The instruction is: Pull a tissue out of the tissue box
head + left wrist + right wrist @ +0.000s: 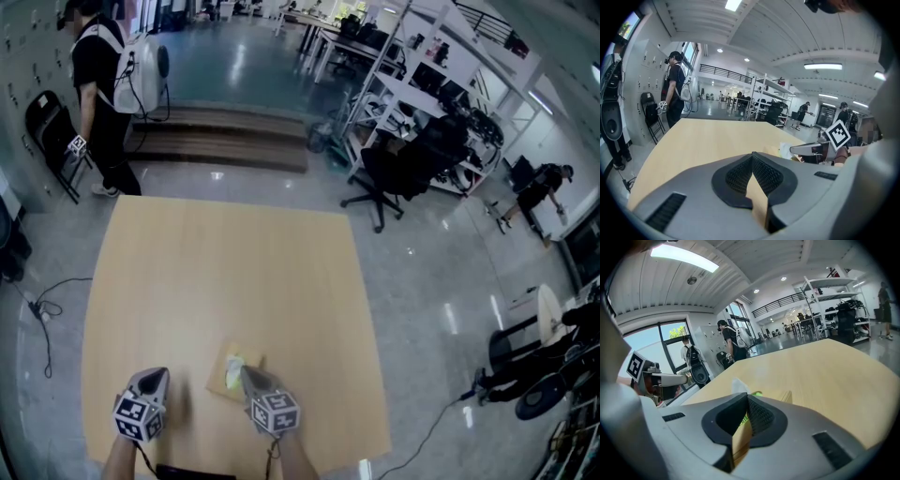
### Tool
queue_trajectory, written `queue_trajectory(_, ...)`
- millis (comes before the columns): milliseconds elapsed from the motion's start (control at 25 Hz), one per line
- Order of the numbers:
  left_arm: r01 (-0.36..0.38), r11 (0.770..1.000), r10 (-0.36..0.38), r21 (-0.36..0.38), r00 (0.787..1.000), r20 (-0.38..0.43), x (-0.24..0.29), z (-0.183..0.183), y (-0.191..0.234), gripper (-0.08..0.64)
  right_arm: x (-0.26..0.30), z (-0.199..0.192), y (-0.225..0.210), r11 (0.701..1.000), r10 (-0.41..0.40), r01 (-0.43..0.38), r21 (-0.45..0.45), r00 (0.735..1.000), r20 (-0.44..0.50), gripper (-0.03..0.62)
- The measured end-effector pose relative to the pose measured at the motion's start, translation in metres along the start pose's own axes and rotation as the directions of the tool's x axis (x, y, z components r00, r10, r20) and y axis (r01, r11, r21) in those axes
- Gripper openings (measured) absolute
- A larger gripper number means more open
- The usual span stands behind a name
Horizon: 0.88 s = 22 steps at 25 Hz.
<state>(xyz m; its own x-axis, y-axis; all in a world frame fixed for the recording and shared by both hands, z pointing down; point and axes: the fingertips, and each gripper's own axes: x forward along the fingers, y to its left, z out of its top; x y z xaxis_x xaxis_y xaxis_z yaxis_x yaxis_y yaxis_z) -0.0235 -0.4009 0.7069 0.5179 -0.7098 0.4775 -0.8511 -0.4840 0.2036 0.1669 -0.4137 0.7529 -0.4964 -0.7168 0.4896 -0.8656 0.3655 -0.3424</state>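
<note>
Showing one tissue box [228, 377], two grippers [159, 375] [247, 373]

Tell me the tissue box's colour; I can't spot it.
The tissue box is tan with a yellow-green top; head view shows it best.

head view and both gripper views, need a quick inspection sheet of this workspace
Surface: light wooden table, mostly bare.
Job's things: tan cardboard tissue box near the front edge, white tissue sticking up.
Clutter: nothing seen.
Grippers: left gripper beside the box, jaws together, empty; right gripper over the box, jaws together, tissue not held.
Cables: black cable on the floor left of the table.
Surroundings: black office chair, metal shelving, person in black.
</note>
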Motion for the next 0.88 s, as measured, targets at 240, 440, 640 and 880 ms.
queue_trajectory(240, 0.005, 1.0, -0.005, -0.001, 1.0, 0.018, -0.005, 0.002, 0.0, 0.006, -0.002, 0.005, 0.003, 1.0, -0.002, 0.003, -0.01, 1.0, 0.02, 0.005)
queue_trajectory(440, -0.001, 1.0, 0.001, -0.013, 0.999, 0.033, -0.015, 0.005, 0.0, 0.006, -0.01, 0.007, 0.008, 1.0, -0.013, 0.013, -0.018, 1.0, 0.023, 0.005)
queue_trajectory(640, 0.0, 0.999, 0.003, -0.043, 0.998, 0.064, -0.025, 0.01, 0.002, 0.006, -0.015, 0.024, 0.009, 0.999, -0.02, 0.023, -0.045, 0.998, 0.057, 0.005)
queue_trajectory(880, -0.003, 0.999, 0.007, -0.04, 0.995, 0.095, -0.036, 0.015, 0.001, 0.006, -0.023, 0.039, 0.013, 0.996, -0.032, 0.038, -0.083, 0.996, 0.08, 0.005)
